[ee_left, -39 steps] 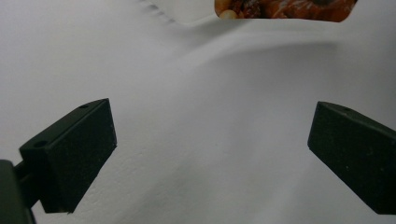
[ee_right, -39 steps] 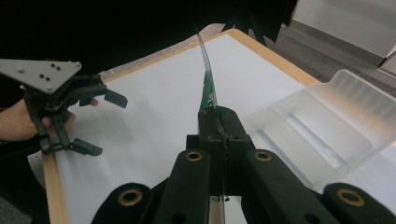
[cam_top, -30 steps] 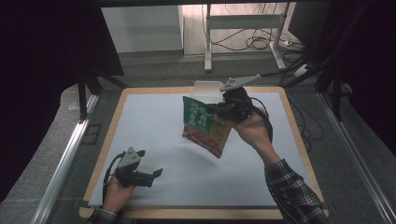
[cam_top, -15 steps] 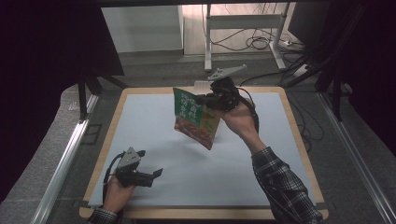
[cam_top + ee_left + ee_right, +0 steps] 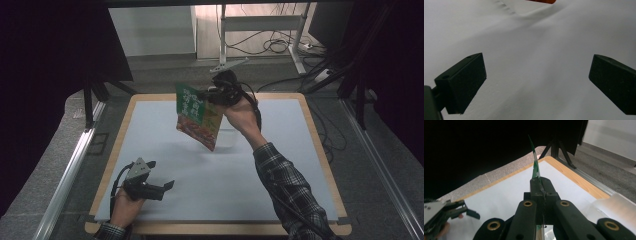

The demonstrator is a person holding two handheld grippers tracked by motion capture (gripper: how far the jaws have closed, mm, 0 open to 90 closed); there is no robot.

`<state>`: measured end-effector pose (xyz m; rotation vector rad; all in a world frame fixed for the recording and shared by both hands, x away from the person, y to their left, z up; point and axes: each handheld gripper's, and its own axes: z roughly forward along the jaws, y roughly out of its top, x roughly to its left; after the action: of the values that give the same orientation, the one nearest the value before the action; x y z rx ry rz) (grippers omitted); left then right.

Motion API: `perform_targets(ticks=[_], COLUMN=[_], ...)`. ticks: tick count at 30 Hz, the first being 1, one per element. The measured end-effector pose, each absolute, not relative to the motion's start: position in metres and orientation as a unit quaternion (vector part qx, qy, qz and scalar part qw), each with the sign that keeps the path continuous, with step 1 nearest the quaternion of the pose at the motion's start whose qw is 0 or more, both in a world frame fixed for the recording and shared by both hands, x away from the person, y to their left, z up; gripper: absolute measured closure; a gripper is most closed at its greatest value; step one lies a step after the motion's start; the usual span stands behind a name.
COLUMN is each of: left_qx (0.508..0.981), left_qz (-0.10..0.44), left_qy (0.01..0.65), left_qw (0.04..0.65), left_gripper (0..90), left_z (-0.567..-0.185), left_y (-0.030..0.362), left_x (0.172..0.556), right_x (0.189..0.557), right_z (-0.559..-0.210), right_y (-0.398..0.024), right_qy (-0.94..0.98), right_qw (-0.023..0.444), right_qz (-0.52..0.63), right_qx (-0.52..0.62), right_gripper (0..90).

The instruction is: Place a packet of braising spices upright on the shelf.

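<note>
A snack packet (image 5: 196, 116), green at the top and orange-red at the bottom, hangs tilted in the air over the far middle of the white table cover (image 5: 150, 135). My right gripper (image 5: 204, 95) is shut on its upper edge. In the right gripper view the shut jaws (image 5: 541, 182) pinch the packet's thin green edge (image 5: 535, 166), which sticks up past them. My left gripper (image 5: 167, 186) rests low at the table's front left, held in a hand. Its jaws stand wide open (image 5: 536, 82) over bare white cover, with nothing between them.
A clear plastic container (image 5: 228, 137) sits on the cover just below the packet, and its pale rim (image 5: 615, 206) appears in the right gripper view. The wooden table edge (image 5: 320, 150) frames the cover. Cables and a desk frame (image 5: 260, 25) lie beyond the far side.
The right gripper has lifted the packet higher and carried it toward the far side, tilting it more upright. The left gripper has stayed put.
</note>
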<state>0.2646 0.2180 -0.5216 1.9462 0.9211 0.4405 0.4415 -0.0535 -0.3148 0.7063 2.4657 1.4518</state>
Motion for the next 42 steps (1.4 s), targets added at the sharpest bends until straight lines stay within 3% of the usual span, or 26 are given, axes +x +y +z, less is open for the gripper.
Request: perform_targets(ticks=[22, 42], left_qx=[0.787, 0.790], left_qz=[0.175, 0.177], left_qy=[0.372, 0.372], left_qw=[0.460, 0.454], left_gripper=[1.1, 1.1], left_z=[-0.521, -0.521], left_y=[0.218, 0.217], left_x=[0.264, 0.265], right_x=[0.492, 0.491], right_z=[-0.294, -0.305], right_y=[-0.008, -0.070], right_qy=[0.814, 0.828], right_qw=[0.119, 0.119], right_qz=[0.515, 0.479], right_qx=[0.241, 0.265], right_gripper=[89.6, 89.6])
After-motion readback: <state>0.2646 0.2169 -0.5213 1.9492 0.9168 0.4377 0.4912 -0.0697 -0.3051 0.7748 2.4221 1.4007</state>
